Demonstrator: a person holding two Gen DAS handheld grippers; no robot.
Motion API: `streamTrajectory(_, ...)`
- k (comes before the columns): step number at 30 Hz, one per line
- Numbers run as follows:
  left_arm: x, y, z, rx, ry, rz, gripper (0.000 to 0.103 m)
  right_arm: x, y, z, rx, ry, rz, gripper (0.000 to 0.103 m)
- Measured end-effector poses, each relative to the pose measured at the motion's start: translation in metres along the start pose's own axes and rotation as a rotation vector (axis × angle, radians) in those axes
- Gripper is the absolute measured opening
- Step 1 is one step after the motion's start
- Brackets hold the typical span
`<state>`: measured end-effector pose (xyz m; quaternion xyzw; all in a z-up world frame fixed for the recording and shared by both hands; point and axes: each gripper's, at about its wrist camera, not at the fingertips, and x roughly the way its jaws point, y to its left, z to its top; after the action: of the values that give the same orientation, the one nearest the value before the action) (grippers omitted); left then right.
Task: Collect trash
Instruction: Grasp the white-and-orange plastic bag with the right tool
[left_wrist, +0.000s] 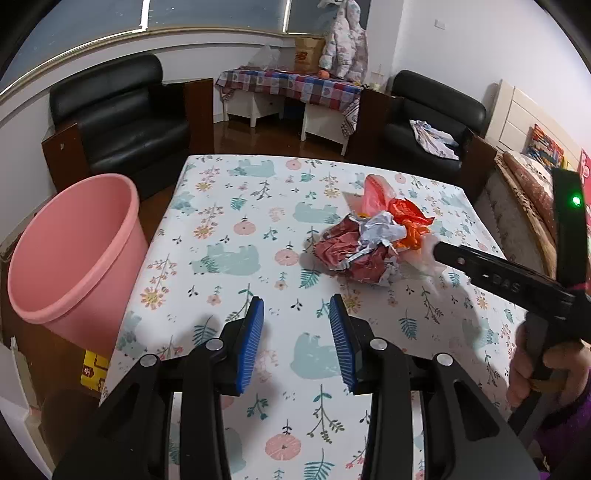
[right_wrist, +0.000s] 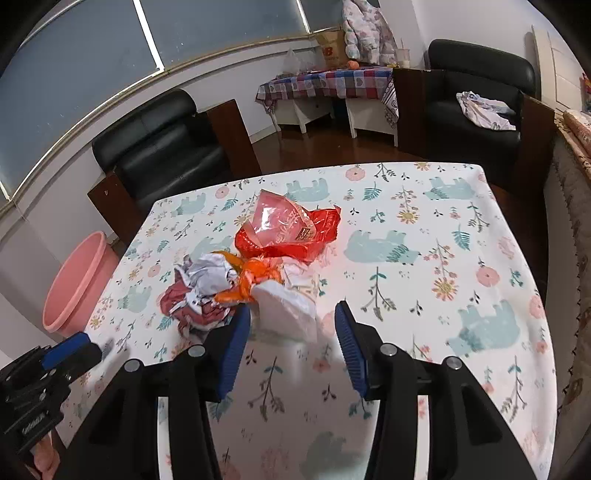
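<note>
Both grippers stand open and empty at the trash heap; nothing is collected yet.

Going left to right: we note the pink bin off the table's left edge, well to the left of the left gripper, whose fingers are parted wide over bare tablecloth. The crumpled paper lies ahead and to the right of them. The right gripper is also spread wide, with the white wrapper just at its fingertips, unpinched. We judge the risks to be a closure that catches only a loose edge, so the piece slips, or a left finger that nudges the orange plastic and scatters the heap. Only the right view shows the red packet whole; only the left view shows the bin's mouth and the person's hand.
</note>
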<state>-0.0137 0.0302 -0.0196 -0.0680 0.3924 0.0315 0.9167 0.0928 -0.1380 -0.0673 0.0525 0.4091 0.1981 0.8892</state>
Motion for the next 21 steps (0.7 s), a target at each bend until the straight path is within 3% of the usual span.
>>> streamTrajectory(5, 0.004, -0.011, 0.007, 0.034, -0.002, -0.035, 0.037, 0.013, 0.0, 0.005, 0.003, 0.003, 0.015, 0.047)
streamTrajectory(12, 0.014, -0.028, 0.016, 0.056, 0.016, -0.098, 0.037, 0.016, 0.006, 0.003, -0.022, -0.007, 0.013, 0.031)
streamTrajectory(21, 0.036, -0.056, 0.023, 0.049, 0.052, -0.121, 0.037, -0.017, -0.009, -0.004, 0.06, -0.092, -0.025, 0.03)
